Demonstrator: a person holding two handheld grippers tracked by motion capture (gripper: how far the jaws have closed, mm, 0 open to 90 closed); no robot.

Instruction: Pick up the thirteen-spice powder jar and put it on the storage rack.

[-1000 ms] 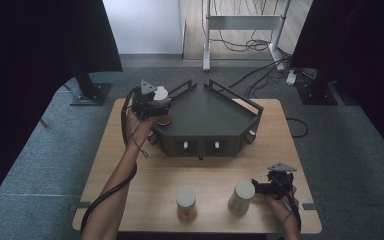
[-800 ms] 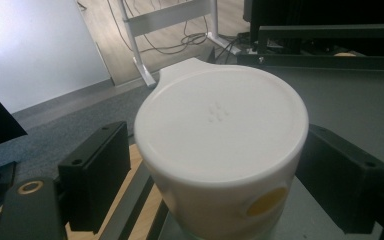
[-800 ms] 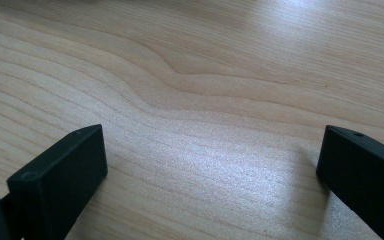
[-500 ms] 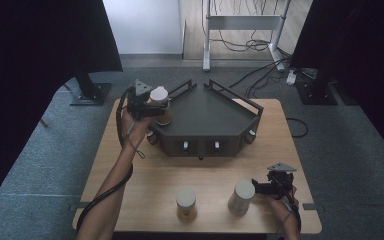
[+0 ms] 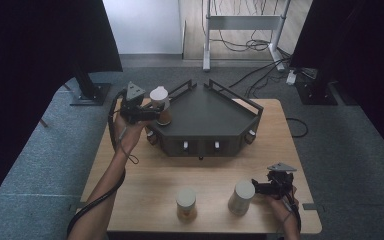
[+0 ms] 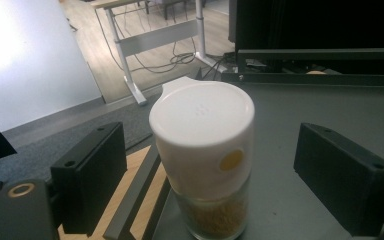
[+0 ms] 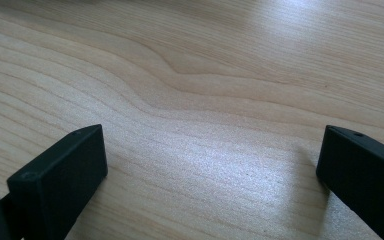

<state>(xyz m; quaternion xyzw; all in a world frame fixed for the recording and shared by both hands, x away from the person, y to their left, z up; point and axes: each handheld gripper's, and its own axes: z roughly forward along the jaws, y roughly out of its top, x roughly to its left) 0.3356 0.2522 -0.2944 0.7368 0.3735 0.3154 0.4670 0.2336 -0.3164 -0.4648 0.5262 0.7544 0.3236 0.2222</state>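
A jar [image 5: 160,104] with a white lid and brown grains inside stands upright on the left corner of the dark tray [image 5: 215,120]. My left gripper [image 5: 152,113] is at that corner, and its jaws have just been opening. In the left gripper view the jar [image 6: 203,150] stands between the jaws of the left gripper [image 6: 207,155] with a gap on each side. My right gripper [image 5: 258,188] rests at the table's front right, open, just right of a white-lidded jar [image 5: 241,197]. In its own view the right gripper [image 7: 210,170] has bare wood between its jaws.
A third jar [image 5: 186,204] with a white lid stands at the front middle of the wooden table [image 5: 145,175]. The tray has raised rails along its back edges. Dark screens, stands and cables lie on the floor beyond the table.
The left gripper has let go of the jar, which now stands on the tray corner, and has drawn back a little to the left. The right gripper has stayed put.
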